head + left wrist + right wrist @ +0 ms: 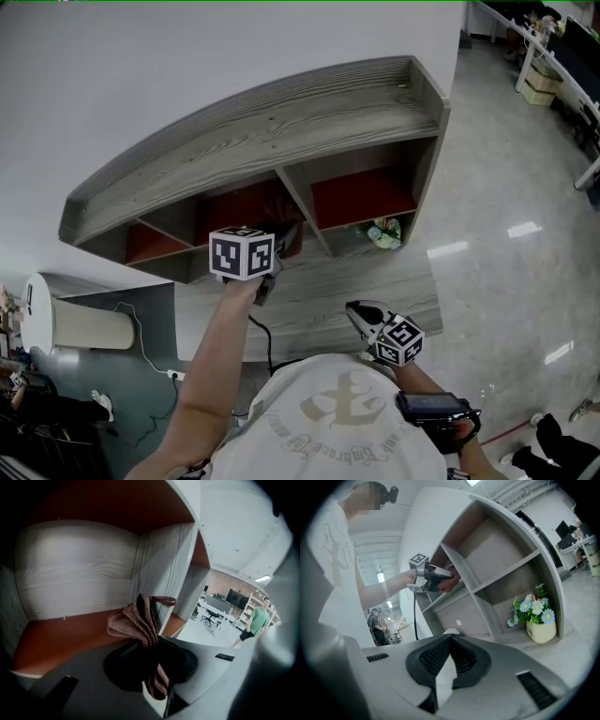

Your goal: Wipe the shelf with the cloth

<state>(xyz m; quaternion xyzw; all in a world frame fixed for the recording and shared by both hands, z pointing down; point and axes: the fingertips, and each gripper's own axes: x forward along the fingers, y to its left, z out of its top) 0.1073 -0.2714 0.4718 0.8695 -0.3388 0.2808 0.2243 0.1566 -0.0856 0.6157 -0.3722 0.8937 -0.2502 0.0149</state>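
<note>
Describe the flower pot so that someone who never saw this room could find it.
Find the grey wooden shelf against the white wall. In its lower right compartment stands a small cream flower pot with blue and white flowers. Unlike the brown cloth held in the upper row, it has green leaves.

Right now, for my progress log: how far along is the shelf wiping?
Done: the left gripper has its fingers shut on the cloth. In hand: the cloth is inside the shelf's middle red-floored compartment; whether it touches a surface is unclear. Left: probably the other compartments. The right gripper is shut and empty.
</note>
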